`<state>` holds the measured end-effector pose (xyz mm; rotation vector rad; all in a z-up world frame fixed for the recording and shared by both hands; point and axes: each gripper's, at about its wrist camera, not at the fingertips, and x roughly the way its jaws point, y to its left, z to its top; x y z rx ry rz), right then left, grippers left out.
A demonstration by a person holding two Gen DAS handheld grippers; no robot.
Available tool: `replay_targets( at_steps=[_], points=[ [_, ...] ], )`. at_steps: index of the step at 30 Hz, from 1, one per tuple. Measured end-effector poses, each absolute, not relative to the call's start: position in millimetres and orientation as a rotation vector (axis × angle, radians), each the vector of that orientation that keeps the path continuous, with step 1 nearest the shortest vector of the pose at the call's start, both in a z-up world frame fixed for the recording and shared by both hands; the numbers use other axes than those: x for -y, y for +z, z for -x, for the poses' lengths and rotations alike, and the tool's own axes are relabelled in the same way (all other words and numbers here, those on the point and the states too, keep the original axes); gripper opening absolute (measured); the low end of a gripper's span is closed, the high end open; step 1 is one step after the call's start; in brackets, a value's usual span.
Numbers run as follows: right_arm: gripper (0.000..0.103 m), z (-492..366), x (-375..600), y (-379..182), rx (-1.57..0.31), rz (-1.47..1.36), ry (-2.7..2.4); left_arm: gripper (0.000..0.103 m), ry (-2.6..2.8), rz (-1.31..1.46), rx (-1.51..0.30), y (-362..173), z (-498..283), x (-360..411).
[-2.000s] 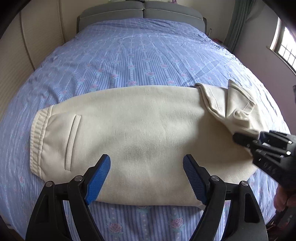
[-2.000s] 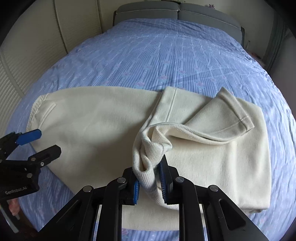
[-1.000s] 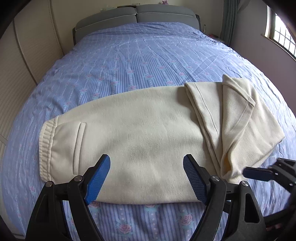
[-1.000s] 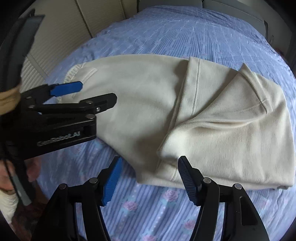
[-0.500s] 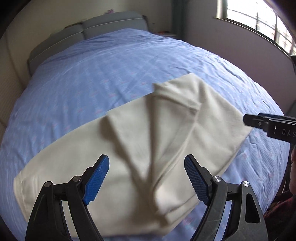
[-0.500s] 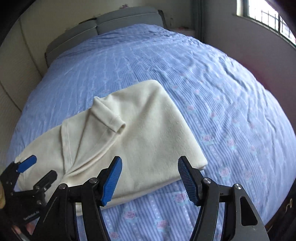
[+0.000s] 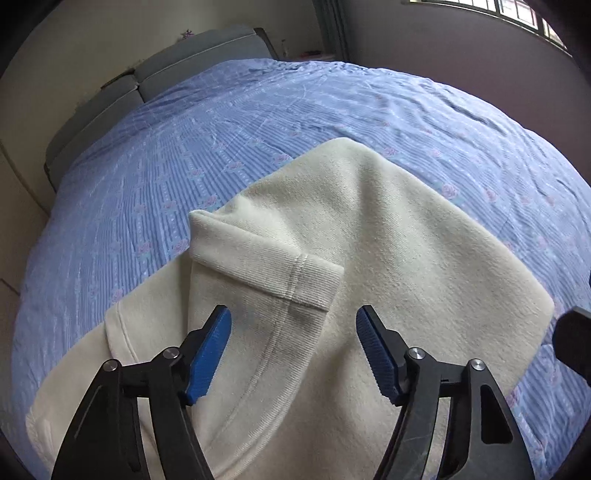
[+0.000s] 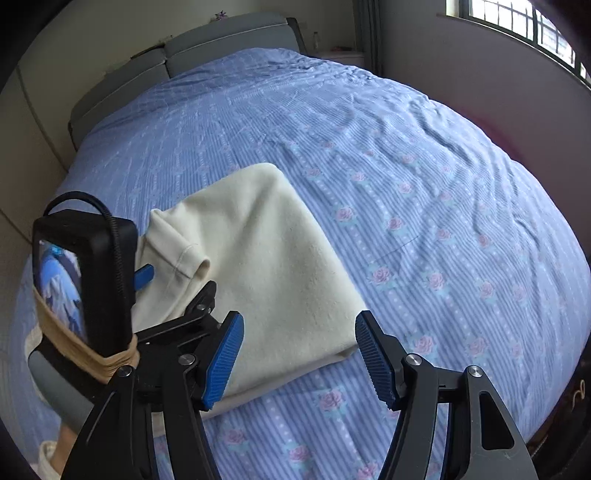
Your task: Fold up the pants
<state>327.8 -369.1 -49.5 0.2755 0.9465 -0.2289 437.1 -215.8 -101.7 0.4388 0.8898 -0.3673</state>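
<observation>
Holding both tongs above the bed (image 8: 424,177), you are keeping the cream pants (image 7: 388,258) folded on its blue floral sheet. Your left tongs (image 7: 293,350) are closing, their blue pads (image 7: 210,354) flanking the ribbed cuff (image 7: 295,273) without pressing it. Your right tongs (image 8: 299,358) are standing released, empty, over the pants' near corner, which is lying between and just ahead of them.

Blue floral bed (image 8: 424,206), grey headboard (image 8: 221,33), daylit window (image 8: 517,22).
</observation>
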Motion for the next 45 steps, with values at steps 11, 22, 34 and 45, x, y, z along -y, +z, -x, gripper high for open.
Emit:
replay_targets(
  at_steps=[11,22,34,45],
  points=[
    [0.064,-313.7,346.0,-31.2,-0.869,-0.258,-0.166,0.010,-0.454,-0.204,-0.858,-59.7,-441.7,154.7],
    [0.064,-318.7,294.6,-41.2,-0.861,-0.235,0.017,0.021,-0.213,-0.054,-0.922,-52.6,-497.1,33.7],
    [0.064,-319.9,275.0,-47.8,-0.883,-0.145,0.056,0.045,-0.427,0.120,-1.080,-70.3,-413.6,1.5],
    [0.064,-316.2,310.4,-39.6,-0.881,-0.131,-0.041,0.045,-0.388,0.315,-1.333,-128.2,-402.4,14.2]
  ],
)
